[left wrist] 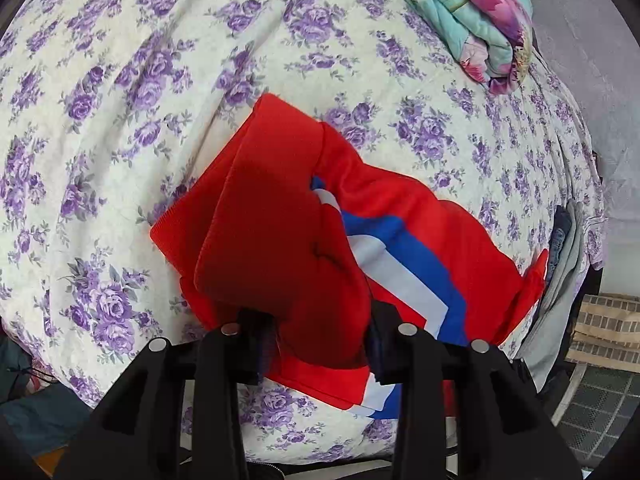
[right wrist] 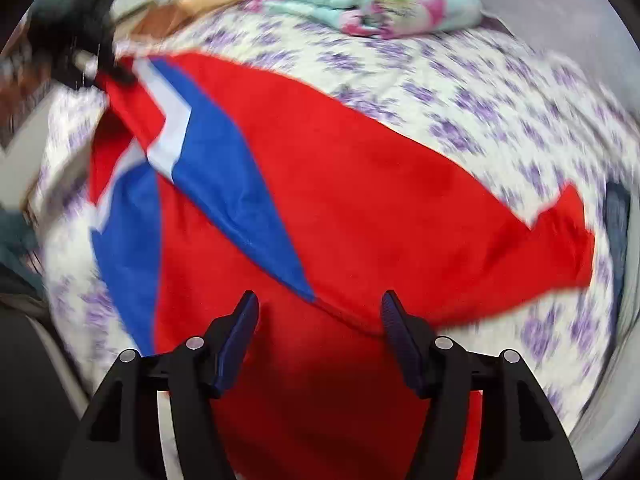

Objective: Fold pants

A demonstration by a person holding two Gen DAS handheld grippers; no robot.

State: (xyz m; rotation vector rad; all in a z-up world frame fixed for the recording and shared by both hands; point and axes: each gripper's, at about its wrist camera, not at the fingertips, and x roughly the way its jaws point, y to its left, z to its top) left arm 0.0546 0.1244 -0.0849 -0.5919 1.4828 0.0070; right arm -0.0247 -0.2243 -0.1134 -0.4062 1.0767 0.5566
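Note:
Red pants (left wrist: 280, 216) with blue and white stripes lie partly lifted on a bed with a purple-flowered sheet (left wrist: 120, 100). My left gripper (left wrist: 316, 320) has red fabric bunched between its wide-set jaws; its fingertips are hidden, so its grip is unclear. In the right wrist view the pants (right wrist: 360, 184) spread across the bed, and the left gripper (right wrist: 92, 60) shows at the top left at a raised corner. My right gripper (right wrist: 320, 320) is open, jaws wide apart just above the red cloth. This view is motion-blurred.
A folded turquoise and pink floral quilt (left wrist: 472, 12) lies at the far side of the bed, also in the right wrist view (right wrist: 368, 4). Grey and dark clothes (left wrist: 560, 264) hang off the bed's right edge. A grey wall is behind.

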